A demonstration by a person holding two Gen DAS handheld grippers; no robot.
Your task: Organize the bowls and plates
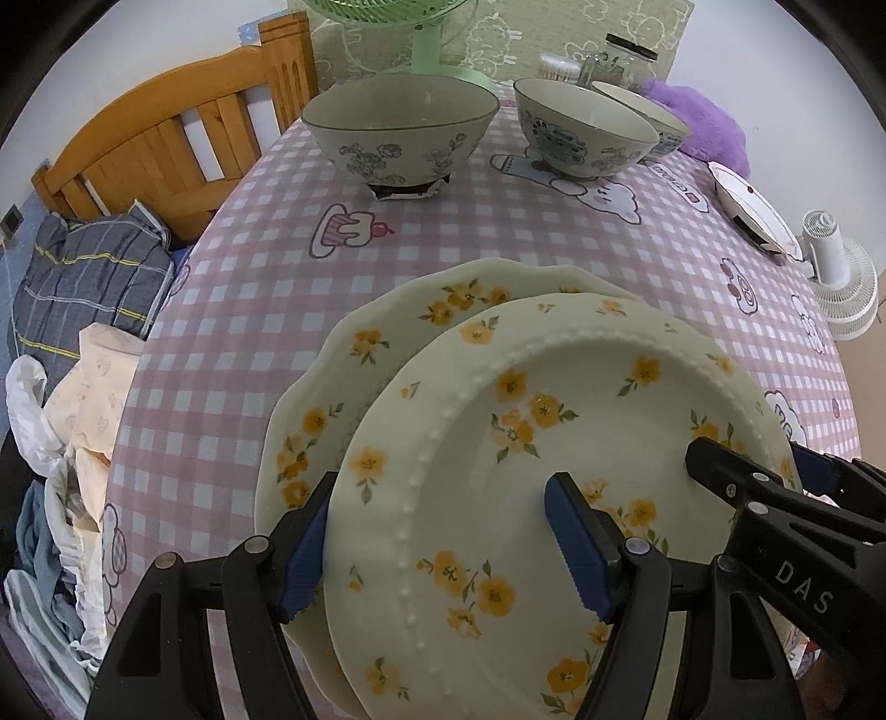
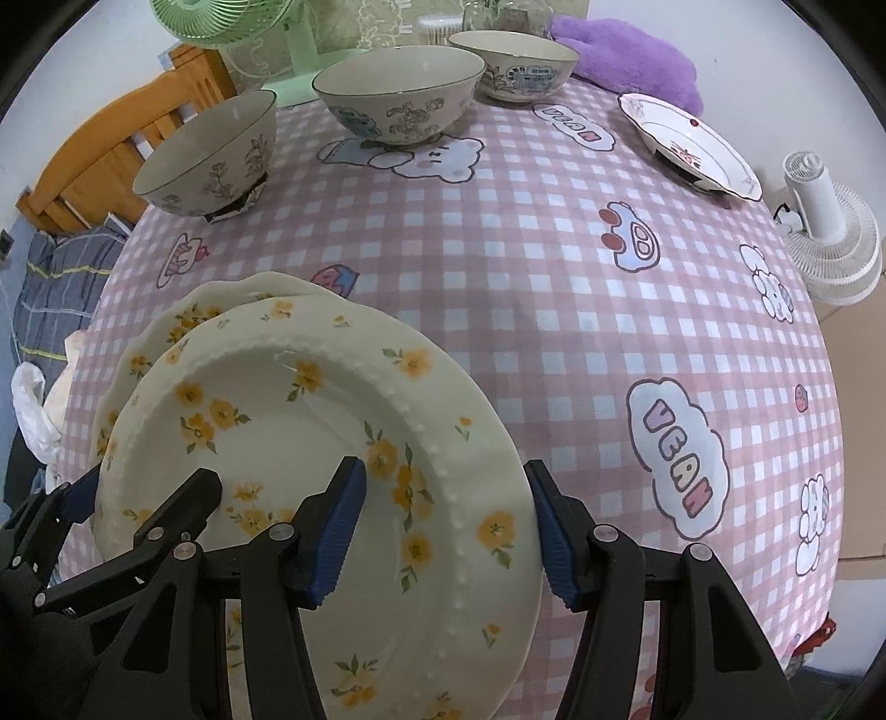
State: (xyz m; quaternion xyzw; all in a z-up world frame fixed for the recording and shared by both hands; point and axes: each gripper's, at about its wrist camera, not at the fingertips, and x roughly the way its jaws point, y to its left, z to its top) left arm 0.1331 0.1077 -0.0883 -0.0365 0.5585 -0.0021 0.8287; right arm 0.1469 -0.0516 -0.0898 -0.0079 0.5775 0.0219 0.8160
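Note:
A cream plate with yellow flowers and a beaded ring (image 1: 554, 471) (image 2: 310, 471) lies on top of a larger scalloped flowered plate (image 1: 365, 354) (image 2: 166, 321) at the near edge of the table. My left gripper (image 1: 443, 548) straddles the top plate's left rim, jaws open around it. My right gripper (image 2: 448, 531) straddles its right rim, jaws open; it also shows in the left wrist view (image 1: 775, 476). Three patterned bowls (image 1: 398, 122) (image 1: 581, 127) (image 1: 653, 111) stand at the far side. A white plate (image 2: 686, 144) sits tilted at the far right.
A pink checked cloth (image 2: 554, 277) covers the round table. A green fan (image 2: 266, 33), jars and a purple plush (image 2: 631, 50) stand at the back. A white fan (image 2: 830, 238) is off the right edge. A wooden bed frame (image 1: 166, 138) and clothes lie left.

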